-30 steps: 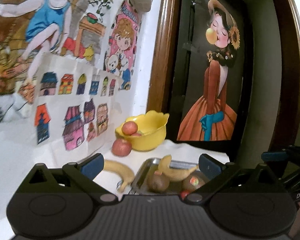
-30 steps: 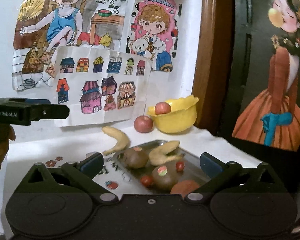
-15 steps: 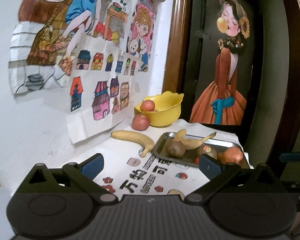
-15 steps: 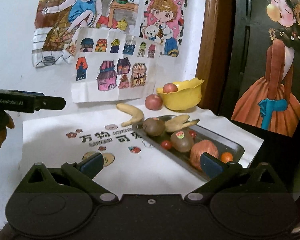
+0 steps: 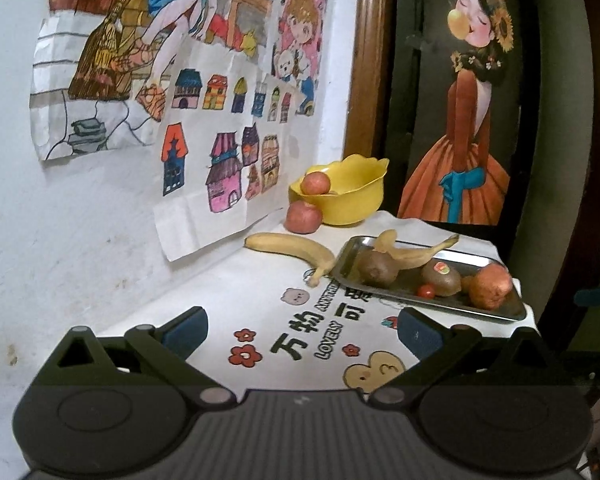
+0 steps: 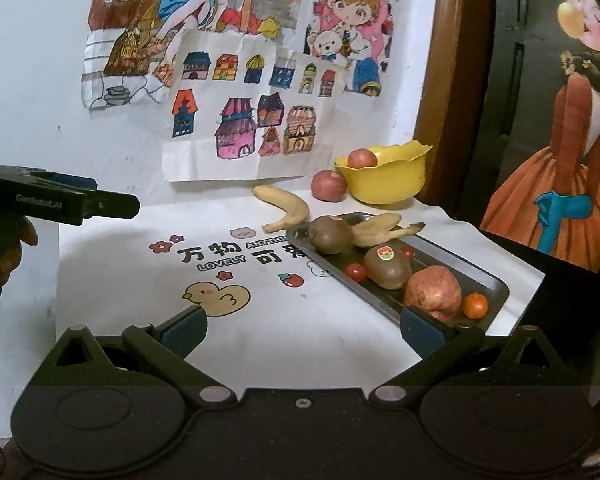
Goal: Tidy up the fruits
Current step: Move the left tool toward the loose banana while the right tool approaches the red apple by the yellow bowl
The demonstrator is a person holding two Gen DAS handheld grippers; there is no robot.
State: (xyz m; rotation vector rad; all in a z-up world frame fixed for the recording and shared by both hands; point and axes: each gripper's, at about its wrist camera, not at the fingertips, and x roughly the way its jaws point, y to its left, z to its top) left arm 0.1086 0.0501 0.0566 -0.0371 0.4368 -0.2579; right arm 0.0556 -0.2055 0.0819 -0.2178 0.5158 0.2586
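**Both grippers open, fruit not yet reached**

The fruit lies at the far side of the bench (image 6: 340, 344). A metal tray (image 6: 496, 284) holds two kiwis (image 6: 388, 266), a second banana, small tomatoes and a large red fruit (image 6: 434, 290). One banana (image 6: 286, 204) lies on the cloth just beside the tray, and one apple (image 6: 329, 185) sits on the cloth touching the yellow bowl (image 6: 396, 184), which has another apple inside.

The step in hand seems to be the approach to a first fruit. To do it well, the person should choose a free piece, perhaps the loose apple or banana, come from above, and close gently around the widest part so that it does not roll.

The right gripper (image 6: 302, 330) has its fingers wide apart, holding and touching nothing. The left gripper (image 5: 300, 330) is the same: fingers spread, nothing between them, well apart from the fruit.
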